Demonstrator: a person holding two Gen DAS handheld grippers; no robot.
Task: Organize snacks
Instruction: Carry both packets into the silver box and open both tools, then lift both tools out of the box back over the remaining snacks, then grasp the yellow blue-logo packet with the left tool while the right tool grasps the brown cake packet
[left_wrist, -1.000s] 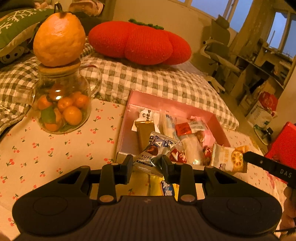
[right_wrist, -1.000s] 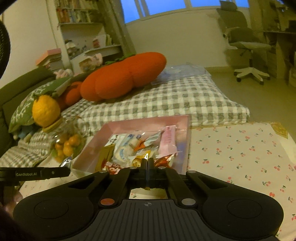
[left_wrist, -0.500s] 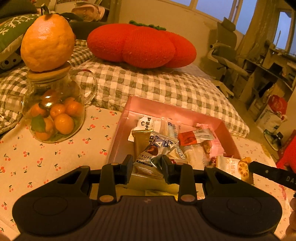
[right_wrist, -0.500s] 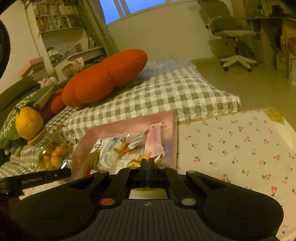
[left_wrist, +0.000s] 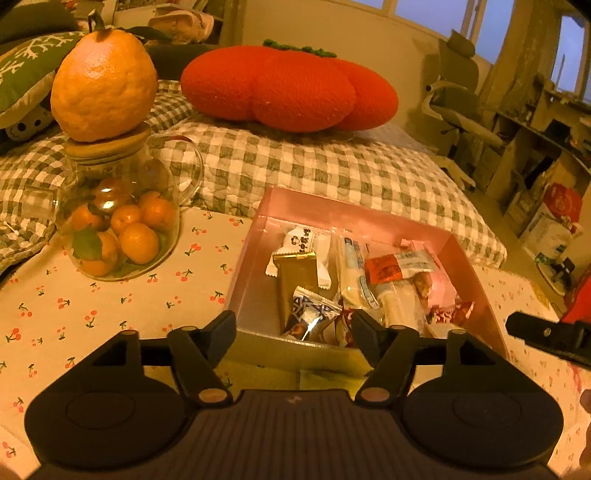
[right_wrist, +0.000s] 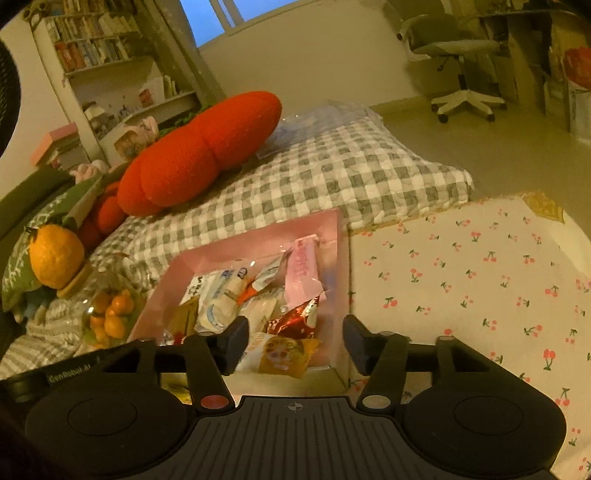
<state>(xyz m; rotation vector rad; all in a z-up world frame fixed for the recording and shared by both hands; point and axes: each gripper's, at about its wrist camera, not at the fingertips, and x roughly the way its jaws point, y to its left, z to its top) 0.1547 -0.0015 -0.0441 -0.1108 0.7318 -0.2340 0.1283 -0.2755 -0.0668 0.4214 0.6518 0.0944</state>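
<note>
Jaws on both grippers are standing wide apart, released and gripping nothing. Between and just beyond the jaws of the left gripper (left_wrist: 293, 326), a silver-blue chocolate packet (left_wrist: 312, 312) is lying inside the pink box (left_wrist: 255, 266), leaning against a gold wrapper (left_wrist: 295, 273), with white, red and pink snack packets crowding the box farther ahead and to the right. Just ahead of the jaws of the right gripper (right_wrist: 295, 341), an orange cookie packet (right_wrist: 282, 352) is resting at the box's near end, a red wrapper (right_wrist: 295, 319) and a pink bar (right_wrist: 301, 271) lying beyond it. Left of the left jaws, a glass jar of small oranges (left_wrist: 118, 229) is sitting on the cherry-print bench (left_wrist: 110, 295), a large citrus (left_wrist: 103, 85) perching on its lid. Far ahead, a red cushion (left_wrist: 288, 88) is lying on the checked bed (left_wrist: 314, 170).
</note>
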